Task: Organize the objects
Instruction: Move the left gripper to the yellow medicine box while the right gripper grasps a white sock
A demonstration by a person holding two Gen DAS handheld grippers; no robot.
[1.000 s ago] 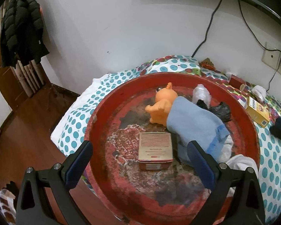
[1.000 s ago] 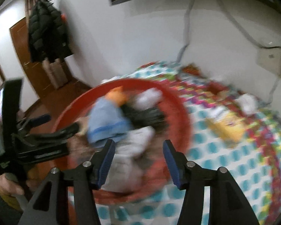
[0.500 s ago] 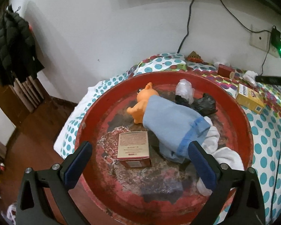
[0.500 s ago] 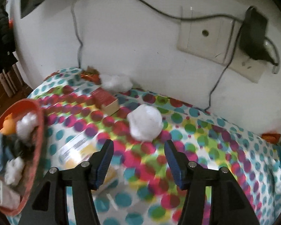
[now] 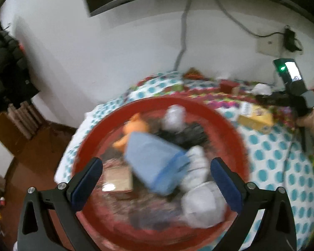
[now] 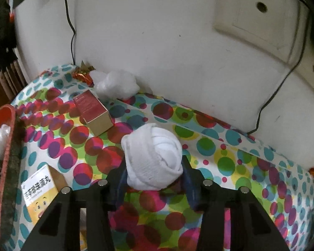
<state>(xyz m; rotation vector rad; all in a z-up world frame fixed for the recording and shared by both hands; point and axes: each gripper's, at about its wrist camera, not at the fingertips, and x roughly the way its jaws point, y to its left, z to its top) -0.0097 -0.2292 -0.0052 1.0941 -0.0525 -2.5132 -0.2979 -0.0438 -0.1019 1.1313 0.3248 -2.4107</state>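
Observation:
My right gripper point(image 6: 153, 185) is shut on a rolled white sock point(image 6: 153, 156) on the dotted tablecloth point(image 6: 230, 163). My left gripper point(image 5: 157, 179) is open and empty above the round red tray point(image 5: 236, 138). The blurred tray holds an orange toy point(image 5: 134, 127), a blue cloth point(image 5: 155, 159), white socks point(image 5: 201, 205), a small tan box point(image 5: 117, 177) and a black bag point(image 5: 184, 133). The right gripper also shows far right in the left wrist view point(image 5: 268, 98).
A red-topped box point(image 6: 93, 109), a yellow medicine box point(image 6: 40, 190), a white plastic wad point(image 6: 115, 84) and a red wrapper point(image 6: 82, 75) lie on the tablecloth. The wall with cables and a socket stands right behind. The tray's rim point(image 6: 4, 167) is at the left.
The right gripper moved forward and closed on the white sock. The left gripper pulled back and swung, so its view is blurred; it stays open.

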